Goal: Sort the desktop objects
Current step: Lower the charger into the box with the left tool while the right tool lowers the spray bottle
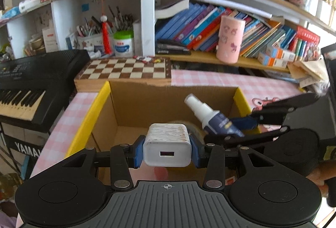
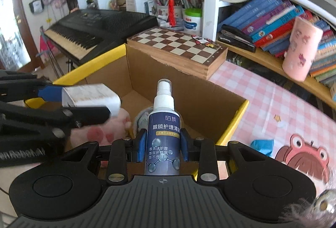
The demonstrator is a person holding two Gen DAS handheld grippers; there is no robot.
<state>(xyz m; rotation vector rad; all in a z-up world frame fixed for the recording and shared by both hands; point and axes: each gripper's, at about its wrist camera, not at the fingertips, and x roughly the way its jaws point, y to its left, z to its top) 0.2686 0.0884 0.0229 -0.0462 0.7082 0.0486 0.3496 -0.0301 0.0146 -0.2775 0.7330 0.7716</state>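
Note:
My left gripper (image 1: 167,149) is shut on a white USB charger block (image 1: 167,145), its port facing the camera, above the open cardboard box (image 1: 147,102) with yellow flaps. The right gripper (image 2: 163,147) is shut on a dark blue spray bottle (image 2: 162,135) with a white nozzle, held over the same box (image 2: 199,100). In the left wrist view the bottle (image 1: 212,117) and right gripper (image 1: 241,125) come in from the right. The right wrist view has the charger (image 2: 92,98) and left gripper (image 2: 69,100) at the left. A grey round object (image 2: 142,119) lies at the box bottom, partly hidden.
A wooden chessboard box (image 1: 124,69) sits behind the cardboard box on the pink checked tablecloth (image 2: 262,106). A black keyboard (image 1: 31,81) stands to the left. Shelves behind hold books, a pink cylinder (image 1: 230,39), pen cups and a stapler (image 2: 237,38). A blue wrapper (image 2: 262,146) lies right of the box.

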